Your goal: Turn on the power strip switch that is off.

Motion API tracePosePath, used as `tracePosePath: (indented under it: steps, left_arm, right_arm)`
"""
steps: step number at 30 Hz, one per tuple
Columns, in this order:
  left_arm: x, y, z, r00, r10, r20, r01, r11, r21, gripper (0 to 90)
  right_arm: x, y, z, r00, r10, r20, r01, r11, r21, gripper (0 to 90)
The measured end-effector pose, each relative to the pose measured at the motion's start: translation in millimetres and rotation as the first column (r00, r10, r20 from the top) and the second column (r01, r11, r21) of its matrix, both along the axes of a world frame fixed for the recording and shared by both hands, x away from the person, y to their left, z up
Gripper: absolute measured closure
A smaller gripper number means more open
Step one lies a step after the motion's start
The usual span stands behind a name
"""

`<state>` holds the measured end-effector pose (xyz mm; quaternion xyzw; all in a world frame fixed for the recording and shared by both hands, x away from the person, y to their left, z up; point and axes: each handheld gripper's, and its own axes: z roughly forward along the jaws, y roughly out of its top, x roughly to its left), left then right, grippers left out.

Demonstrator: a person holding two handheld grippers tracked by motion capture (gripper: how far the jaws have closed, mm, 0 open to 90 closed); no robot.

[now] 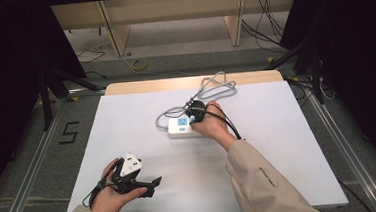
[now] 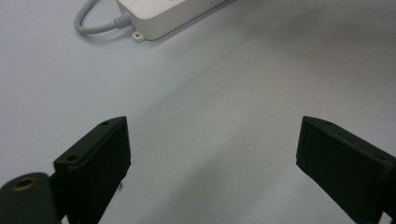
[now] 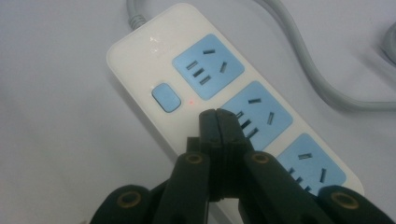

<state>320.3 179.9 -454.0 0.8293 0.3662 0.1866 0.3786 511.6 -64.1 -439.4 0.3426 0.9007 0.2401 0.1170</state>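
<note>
My right hand-held gripper [image 3: 218, 116] has its jaws pressed together with nothing between them, tips hovering over the power strip [image 3: 229, 107], just beside its blue switch [image 3: 166, 97] and at the edge of the middle blue socket. A small red light glows next to that switch. In the high view my right hand [image 1: 211, 124] covers the strip's near end; the strip [image 1: 179, 127] lies near the middle of the white table [image 1: 127, 120]. Its grey cord [image 1: 214, 86] runs from the strip's end and loops toward the far edge of the table.

My left hand-held gripper [image 1: 151, 183] sits well apart from the strip, toward the near left corner, jaws spread wide with nothing between them, low over bare tabletop. From its own camera I see one end of the strip [image 2: 159, 16] and the cord's strain relief ahead.

Beyond the strip's far side, a wooden strip edges the table, then grey floor with loose cables, wooden furniture legs and dark curtains on both sides.
</note>
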Motion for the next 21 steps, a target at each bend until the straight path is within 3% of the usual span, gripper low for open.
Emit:
tracePosePath:
  steps: [21]
  left_arm:
    - [-0.7, 0.2, 0.1, 1.0, 0.002, -0.001, -0.002, 1.0, 0.001, 9.6]
  right_arm:
    - [0.4, 3.2, -0.6, 0.9996, -0.019, -0.02, 0.019, 1.0, -0.02, 90.0]
